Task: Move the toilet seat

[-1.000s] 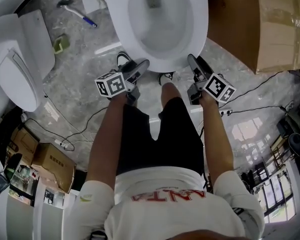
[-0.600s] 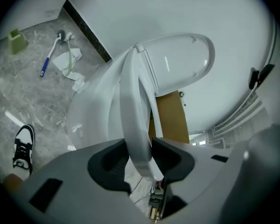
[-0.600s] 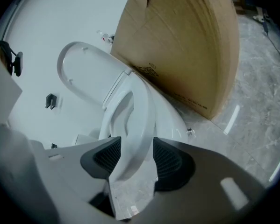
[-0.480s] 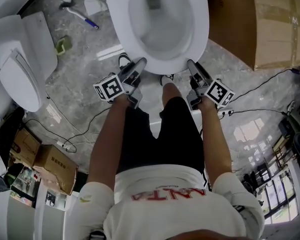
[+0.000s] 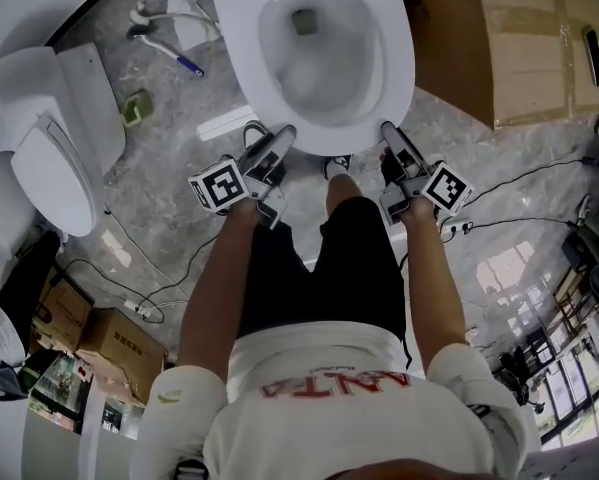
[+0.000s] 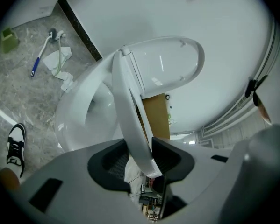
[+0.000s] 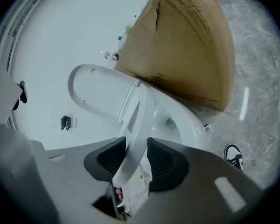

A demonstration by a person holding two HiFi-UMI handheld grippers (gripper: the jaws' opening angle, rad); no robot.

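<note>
We are standing at the front of the toilet bowl (image 5: 309,78), and we are gripping the toilet seat (image 6: 130,111) by its front edge with both grippers. The left gripper (image 6: 140,154) is clamping the seat's rim at the bowl's front on our left. Its jaws have just been closing, and the dark pads are pressing on both faces of the white rim. The right gripper (image 7: 136,154) is holding the rim at the bowl's front on our right, and its jaws have also just been closing onto the seat between them. The seat is tilting up off the bowl's rim, hinged at the back. The lid (image 6: 170,64) is standing open behind the bowl, against the white wall. A cardboard box (image 5: 524,48) is sitting on the floor just right of the bowl, and a second toilet (image 5: 49,148) is sitting well off to the bowl's left.
</note>
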